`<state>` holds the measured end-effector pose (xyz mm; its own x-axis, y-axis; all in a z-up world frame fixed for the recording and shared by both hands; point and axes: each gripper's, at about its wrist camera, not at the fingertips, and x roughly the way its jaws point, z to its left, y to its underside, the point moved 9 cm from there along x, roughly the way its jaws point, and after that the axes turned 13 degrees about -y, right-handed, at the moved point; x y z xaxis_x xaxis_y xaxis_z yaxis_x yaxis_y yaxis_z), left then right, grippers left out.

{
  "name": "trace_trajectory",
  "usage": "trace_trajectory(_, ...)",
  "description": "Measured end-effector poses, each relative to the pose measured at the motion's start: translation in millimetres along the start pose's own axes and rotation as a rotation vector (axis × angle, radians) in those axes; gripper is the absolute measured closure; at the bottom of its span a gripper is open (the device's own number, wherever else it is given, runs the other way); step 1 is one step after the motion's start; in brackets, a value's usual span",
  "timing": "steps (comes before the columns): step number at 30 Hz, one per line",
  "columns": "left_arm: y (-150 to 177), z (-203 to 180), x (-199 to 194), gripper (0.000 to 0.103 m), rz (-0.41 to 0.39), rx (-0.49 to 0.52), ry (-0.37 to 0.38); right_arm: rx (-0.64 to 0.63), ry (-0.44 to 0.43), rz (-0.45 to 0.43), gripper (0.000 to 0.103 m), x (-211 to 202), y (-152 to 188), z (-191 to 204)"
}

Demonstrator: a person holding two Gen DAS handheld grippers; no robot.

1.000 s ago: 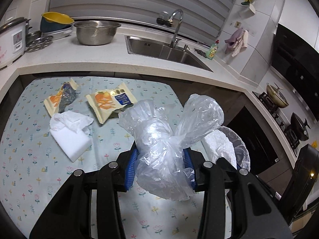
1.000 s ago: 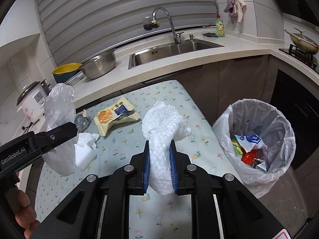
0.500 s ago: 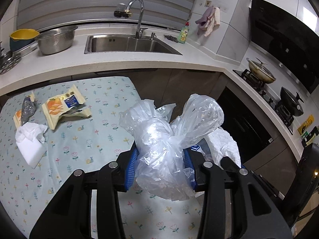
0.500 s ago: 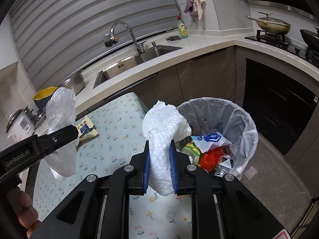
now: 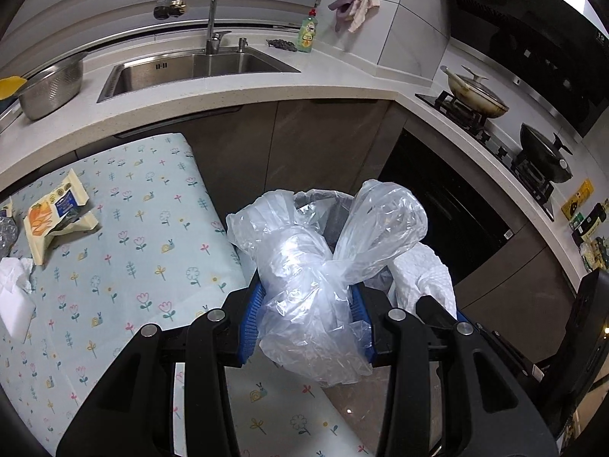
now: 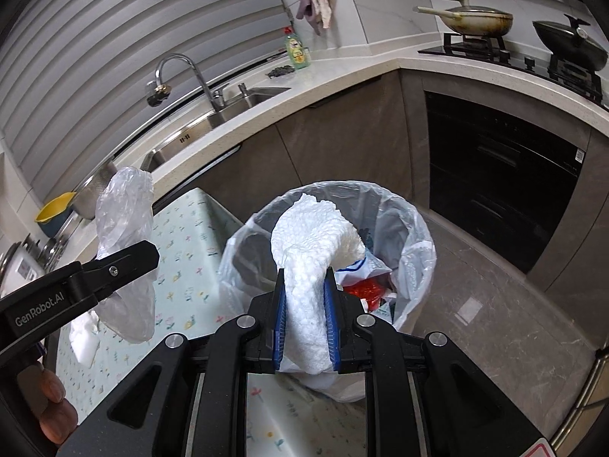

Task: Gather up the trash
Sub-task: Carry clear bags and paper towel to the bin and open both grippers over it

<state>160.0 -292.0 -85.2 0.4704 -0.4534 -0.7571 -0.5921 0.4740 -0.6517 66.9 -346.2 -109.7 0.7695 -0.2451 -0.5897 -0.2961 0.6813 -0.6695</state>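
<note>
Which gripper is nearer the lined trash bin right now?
Right. The right gripper, clamping the paper towel, sits at the trash bin rim; the left gripper, holding the plastic bag, is farther back, over the table.

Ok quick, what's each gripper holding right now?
Left gripper: closed on the crumpled clear plastic bag.
Right gripper: closed on the white paper towel.

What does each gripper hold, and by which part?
The left gripper clamps a crumpled clear plastic bag around its bunched middle; the right gripper clamps a white paper towel by its lower half.
</note>
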Motion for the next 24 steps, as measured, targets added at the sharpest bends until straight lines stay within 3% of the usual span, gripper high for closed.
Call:
trace_trajectory(18, 5, -40, 73, 0.062, 0.117, 0.042, 0.038, 0.049, 0.044, 0.049, 0.086, 42, 2, -38)
trace_trajectory(20, 5, -39, 76, 0.059, 0.119, 0.040, 0.036, 0.049, 0.043, 0.049, 0.081, 46, 1, -38)
trace_trajectory(21, 4, -38, 78, 0.054, 0.120, 0.040, 0.034, 0.049, 0.046, 0.043, 0.081, 47, 0, -38)
trace_trajectory(22, 4, -36, 79, 0.045, 0.122, 0.035, 0.029, 0.050, 0.044, 0.040, 0.075, 47, -1, -38)
trace_trajectory(24, 2, -34, 80, 0.038, 0.119, 0.019, 0.027, 0.054, 0.042, 0.025, 0.065, 47, -4, -37)
